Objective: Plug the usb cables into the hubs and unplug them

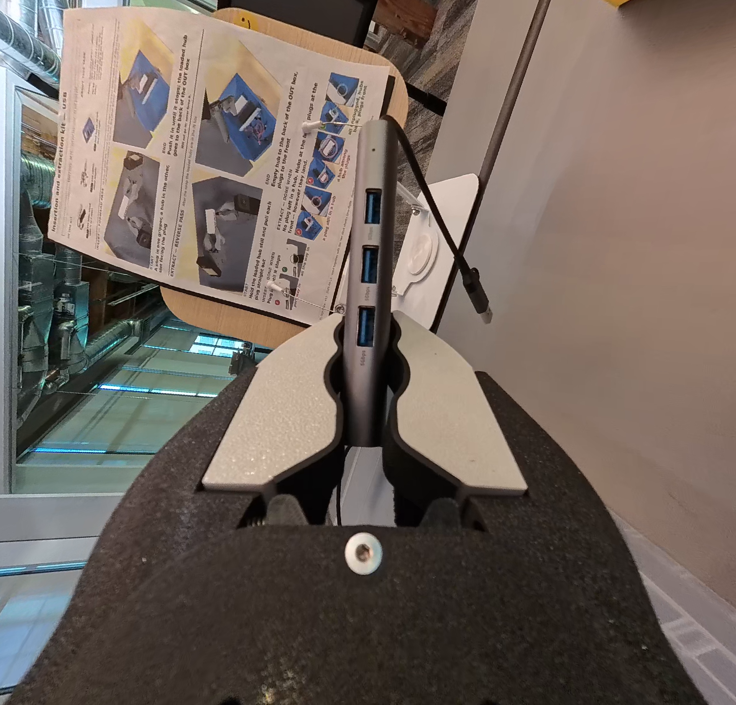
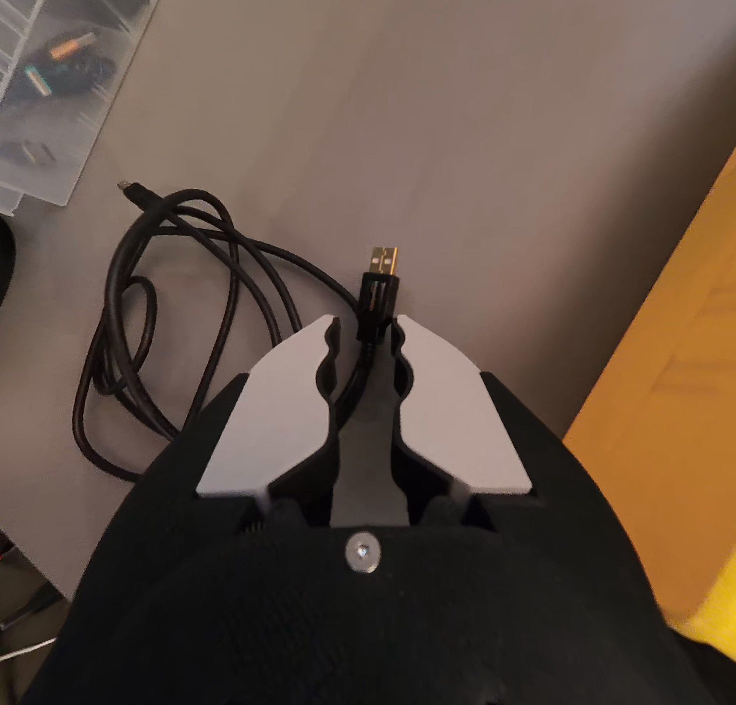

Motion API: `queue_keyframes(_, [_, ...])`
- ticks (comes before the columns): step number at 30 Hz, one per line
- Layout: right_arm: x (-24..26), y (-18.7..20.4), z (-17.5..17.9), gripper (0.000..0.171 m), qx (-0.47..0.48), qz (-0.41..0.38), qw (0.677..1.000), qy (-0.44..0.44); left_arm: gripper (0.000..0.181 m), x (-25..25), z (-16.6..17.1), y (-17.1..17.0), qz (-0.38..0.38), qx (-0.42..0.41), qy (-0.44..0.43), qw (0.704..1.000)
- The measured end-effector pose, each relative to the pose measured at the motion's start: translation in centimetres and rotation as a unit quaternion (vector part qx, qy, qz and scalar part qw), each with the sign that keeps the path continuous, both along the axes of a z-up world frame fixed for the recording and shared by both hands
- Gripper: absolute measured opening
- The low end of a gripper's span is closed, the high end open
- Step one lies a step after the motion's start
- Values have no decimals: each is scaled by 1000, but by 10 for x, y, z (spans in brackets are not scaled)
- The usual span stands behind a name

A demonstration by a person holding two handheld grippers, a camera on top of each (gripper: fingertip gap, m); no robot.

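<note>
At frame centre, a rigid, light grey hub point(image 1: 368, 271) is clamped upright by the left gripper point(image 1: 367, 335). The right gripper point(image 2: 365, 329), jaws parted, straddles the stiff black plug point(image 2: 376, 299) on the table; its limp cable point(image 2: 191, 307) trails left. The moulded plug body looks the best hold.

Left wrist view is bright and sharp, daylight from the windows point(image 1: 99, 367) at left, edges bowed by the wide lens. Right wrist view is dimmer, warm-toned, motion-blurred at upper left.
</note>
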State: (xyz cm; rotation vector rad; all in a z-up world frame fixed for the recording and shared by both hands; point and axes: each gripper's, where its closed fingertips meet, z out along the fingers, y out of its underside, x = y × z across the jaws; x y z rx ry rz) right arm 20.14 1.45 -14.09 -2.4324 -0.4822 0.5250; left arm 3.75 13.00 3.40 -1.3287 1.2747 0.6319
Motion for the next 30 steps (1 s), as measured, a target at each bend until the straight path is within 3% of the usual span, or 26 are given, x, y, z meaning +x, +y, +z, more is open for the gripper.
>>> queue_keyframes(13, [14,-10,24,23,68,-16,998,-4,16,3,-2,-1,-4,-3,0,1000])
queue_keyframes(21, [30,-27,44,20,128,-49,988,66,16,3,2,-3,-7,-1,-7,1000])
queue_keyframes(23, [37,-38,34,17,89,-71,989,98,16,3,2,-3,-7,-1,-6,1000])
queue_keyframes(26, [49,-54,2,16,26,-87,994,67,16,5,1,-3,-9,-2,-5,1000])
queue_keyframes(30, [40,-50,-3,19,37,-94,994,32,17,7,-1,-4,-11,-3,-3,1000])
